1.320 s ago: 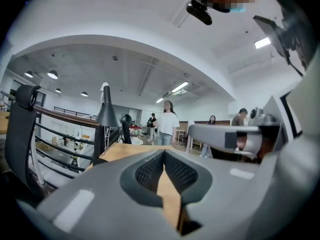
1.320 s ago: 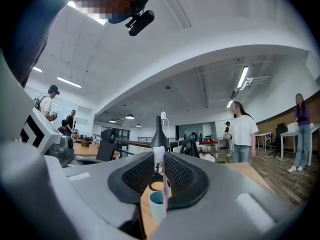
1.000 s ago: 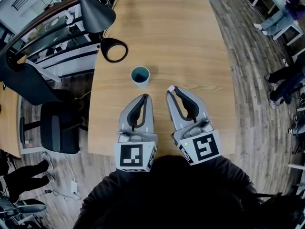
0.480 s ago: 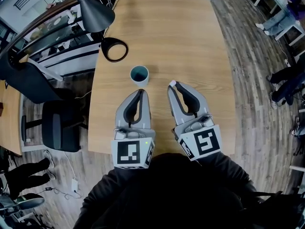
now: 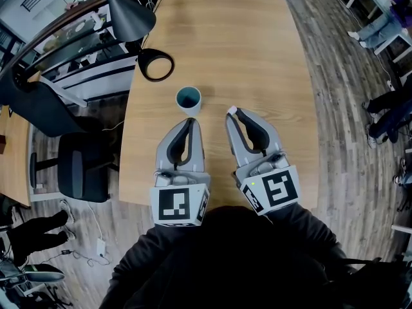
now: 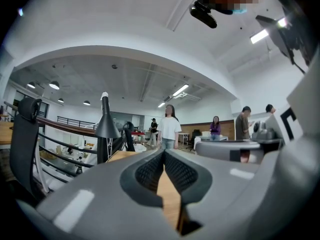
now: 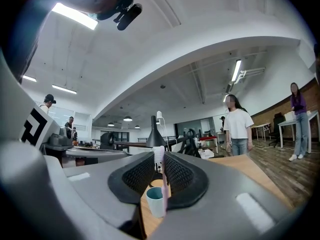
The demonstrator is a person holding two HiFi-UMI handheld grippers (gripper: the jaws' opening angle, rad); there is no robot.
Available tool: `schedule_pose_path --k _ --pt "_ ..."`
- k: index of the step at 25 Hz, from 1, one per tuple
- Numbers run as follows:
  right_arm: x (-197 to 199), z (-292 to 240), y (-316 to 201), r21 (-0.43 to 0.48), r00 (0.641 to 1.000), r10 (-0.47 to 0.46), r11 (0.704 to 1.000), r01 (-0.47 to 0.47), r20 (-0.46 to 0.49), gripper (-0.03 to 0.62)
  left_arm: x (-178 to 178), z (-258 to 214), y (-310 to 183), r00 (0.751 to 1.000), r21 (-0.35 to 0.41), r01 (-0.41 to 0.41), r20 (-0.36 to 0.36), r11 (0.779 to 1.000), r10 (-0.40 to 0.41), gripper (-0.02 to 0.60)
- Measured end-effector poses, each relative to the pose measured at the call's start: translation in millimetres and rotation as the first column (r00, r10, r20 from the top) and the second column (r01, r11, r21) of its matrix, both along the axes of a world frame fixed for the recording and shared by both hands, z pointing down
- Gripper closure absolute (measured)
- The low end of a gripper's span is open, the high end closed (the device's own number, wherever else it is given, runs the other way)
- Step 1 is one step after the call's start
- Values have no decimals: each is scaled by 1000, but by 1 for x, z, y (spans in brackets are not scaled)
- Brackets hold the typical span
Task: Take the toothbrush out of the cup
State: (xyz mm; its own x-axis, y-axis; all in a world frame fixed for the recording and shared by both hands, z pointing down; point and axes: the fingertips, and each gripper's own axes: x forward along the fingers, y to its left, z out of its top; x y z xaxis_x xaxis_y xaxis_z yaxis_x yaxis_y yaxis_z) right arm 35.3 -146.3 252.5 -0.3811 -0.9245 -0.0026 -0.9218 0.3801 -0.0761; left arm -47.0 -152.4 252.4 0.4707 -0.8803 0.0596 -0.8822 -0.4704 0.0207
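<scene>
Right claw point(image 5: 234, 113): clamped on the pink toothbrush point(image 7: 159, 159), which is out of the cup; grip unchanged from a second ago.
Left claw point(image 5: 192, 123): jaws together, empty, beside the right claw, unmoved.
Cup point(image 5: 189, 111): teal, upright near the bench's point(image 5: 257, 50) left edge, just ahead of the left claw, same spot as before.

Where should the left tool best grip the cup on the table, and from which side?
Grip the cup across its round wall, a little below the rim, coming level from the near side, where the left tool is. The cup stands upright, no handle shows, and it looks empty, so the wall is the plain hold. The tool's jaws are together, so they must open wider than the cup first.
</scene>
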Motion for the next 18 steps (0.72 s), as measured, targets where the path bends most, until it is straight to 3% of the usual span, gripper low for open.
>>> schedule_pose_path --k 18 --pt "3 -3 6 13 1000 -6 1000 6 -5 531 7 1 7 1000 -2 -11 0 1000 11 574"
